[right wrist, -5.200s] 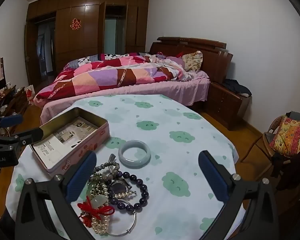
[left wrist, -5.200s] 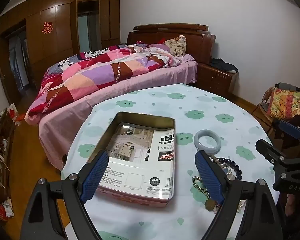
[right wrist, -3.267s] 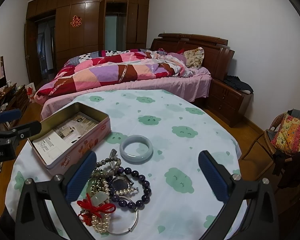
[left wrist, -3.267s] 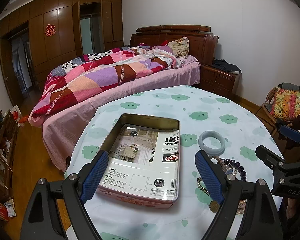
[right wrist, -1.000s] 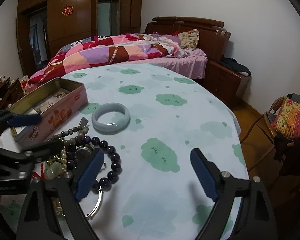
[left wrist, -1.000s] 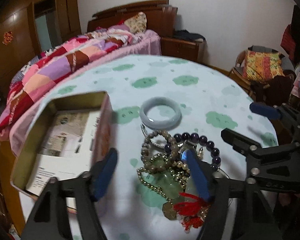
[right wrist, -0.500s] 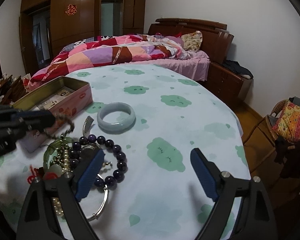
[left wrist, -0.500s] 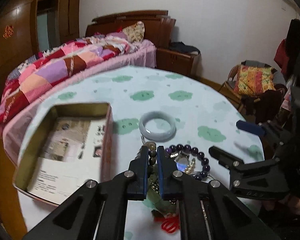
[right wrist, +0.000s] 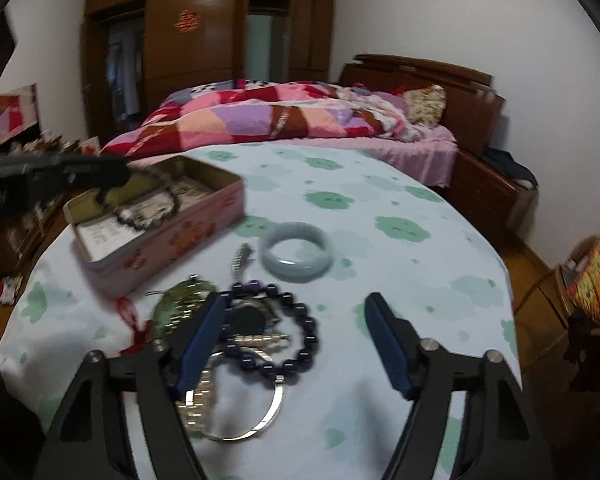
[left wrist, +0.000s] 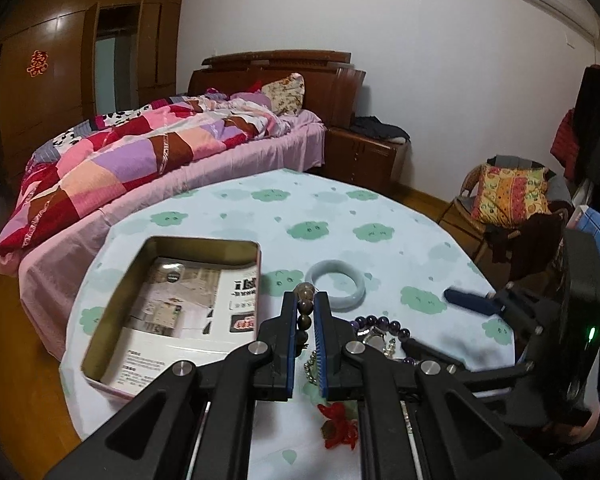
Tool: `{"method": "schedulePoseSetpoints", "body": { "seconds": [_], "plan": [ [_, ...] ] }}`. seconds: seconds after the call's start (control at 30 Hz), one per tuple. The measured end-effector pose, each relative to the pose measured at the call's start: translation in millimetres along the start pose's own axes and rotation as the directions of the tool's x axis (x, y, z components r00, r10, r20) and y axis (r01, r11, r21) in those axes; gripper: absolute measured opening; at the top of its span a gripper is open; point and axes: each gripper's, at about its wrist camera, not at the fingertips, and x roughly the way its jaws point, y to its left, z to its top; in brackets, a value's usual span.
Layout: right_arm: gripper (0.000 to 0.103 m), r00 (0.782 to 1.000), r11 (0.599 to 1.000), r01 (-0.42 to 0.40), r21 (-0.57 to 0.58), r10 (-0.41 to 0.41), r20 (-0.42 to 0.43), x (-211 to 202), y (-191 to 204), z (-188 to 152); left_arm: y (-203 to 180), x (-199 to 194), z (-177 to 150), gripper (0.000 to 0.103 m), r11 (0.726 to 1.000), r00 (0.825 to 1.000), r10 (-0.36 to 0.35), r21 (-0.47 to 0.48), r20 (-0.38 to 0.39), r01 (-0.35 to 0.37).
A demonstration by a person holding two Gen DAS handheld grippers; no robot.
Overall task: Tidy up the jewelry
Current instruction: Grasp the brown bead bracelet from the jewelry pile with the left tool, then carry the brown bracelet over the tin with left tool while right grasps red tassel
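My left gripper (left wrist: 304, 300) is shut on a brown bead bracelet (left wrist: 303, 309). In the right wrist view the left gripper (right wrist: 114, 178) hangs that bracelet (right wrist: 150, 210) over the open pink tin (right wrist: 160, 220). My right gripper (right wrist: 296, 300) hovers over the jewelry pile with its jaws closing. A purple bead bracelet (right wrist: 300, 336) lies on the cloth between its fingers, and the pads do not press on it. A pale jade bangle (right wrist: 296, 252) lies just beyond. The tin (left wrist: 172, 304), bangle (left wrist: 335, 284) and purple beads (left wrist: 380, 326) also show in the left wrist view.
The pile also holds a silver bangle (right wrist: 260, 420), a metal watch band (right wrist: 196, 400), a green pendant (right wrist: 180, 300) and a red tassel (right wrist: 128, 312). The round table (right wrist: 380, 200) has a cloud-print cloth. A bed (right wrist: 300, 120) stands behind it.
My left gripper shut on the brown bead bracelet and lifted it out of the pile toward the tin. My right gripper moved over the pile and its jaws narrowed.
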Motion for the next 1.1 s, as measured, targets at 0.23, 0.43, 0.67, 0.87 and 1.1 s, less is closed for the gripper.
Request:
{"method": "schedulePoseSetpoints", "body": {
  "seconds": [0.23, 0.43, 0.67, 0.87, 1.1],
  "plan": [
    [0.060, 0.993, 0.987, -0.114, -0.109, 0.114, -0.011, 3, 34, 3, 12, -9, 2, 0.007, 1.000, 1.000, 0.021, -0.018, 0.020, -0.021],
    [0.057, 0.983, 0.970, -0.186, -0.159, 0.183, -0.035, 8, 55, 6, 26, -16, -7, 0.007, 0.996, 0.998, 0.061, -0.058, -0.009, -0.062],
    [0.052, 0.969, 0.949, -0.246, -0.198, 0.233, -0.084, 14, 73, 7, 35, -21, -10, 0.007, 0.991, 0.994, 0.109, -0.083, -0.012, -0.110],
    [0.006, 0.957, 0.939, -0.272, -0.212, 0.240, -0.163, 22, 81, 3, 40, -20, -14, 0.007, 0.988, 0.993, 0.116, -0.097, -0.023, -0.118],
    [0.004, 0.955, 0.944, -0.291, -0.158, 0.275, -0.116, 14, 72, 12, 45, -25, -9, 0.007, 0.987, 0.992, 0.127, -0.099, -0.004, -0.127]
  ]
}}
